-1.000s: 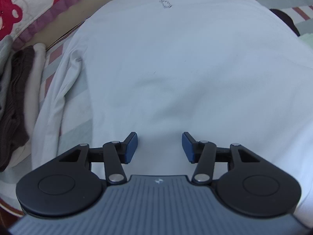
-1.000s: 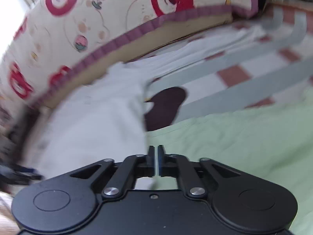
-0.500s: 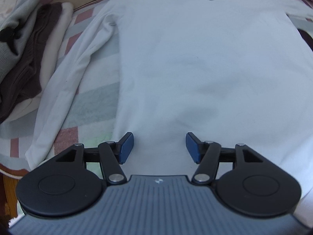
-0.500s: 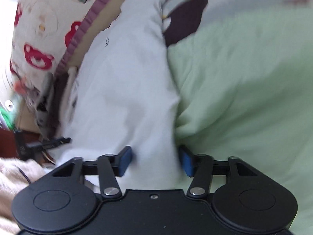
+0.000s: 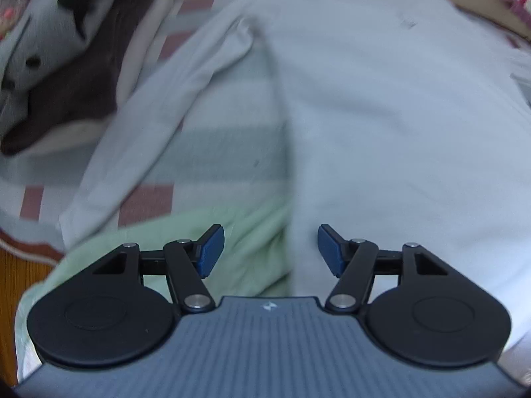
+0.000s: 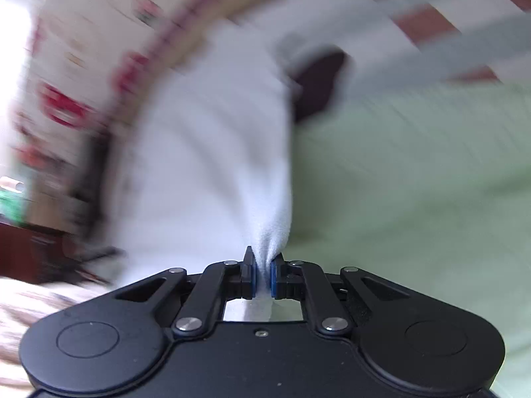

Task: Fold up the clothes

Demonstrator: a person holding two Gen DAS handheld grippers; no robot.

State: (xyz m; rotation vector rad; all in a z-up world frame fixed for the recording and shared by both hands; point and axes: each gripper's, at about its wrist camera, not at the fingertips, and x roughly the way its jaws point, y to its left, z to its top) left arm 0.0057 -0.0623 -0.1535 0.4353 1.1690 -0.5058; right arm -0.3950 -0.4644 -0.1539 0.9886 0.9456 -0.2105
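Note:
A white long-sleeved shirt (image 5: 381,132) lies flat on the bed, its sleeve (image 5: 159,126) stretched out to the left. My left gripper (image 5: 270,248) hovers over the shirt's left side edge near the hem. Its jaws are opening and the pads touch nothing. In the blurred right wrist view my right gripper (image 6: 263,272) is closing, its blue pads pinching a bunched edge of the white shirt (image 6: 205,152), which fans out away from the pads.
A pale green cloth (image 6: 415,182) lies under and right of the shirt, also showing by the left gripper as green cloth (image 5: 232,242). Folded brown and grey clothes (image 5: 76,76) are stacked at upper left. A dark item (image 6: 318,83) sits on the striped sheet (image 5: 215,139). A bear-print quilt (image 6: 83,49) borders the back.
The left gripper slid left from the shirt's middle to its side edge, jaws a little wider. The right gripper opened around the shirt's edge, then shut on it.

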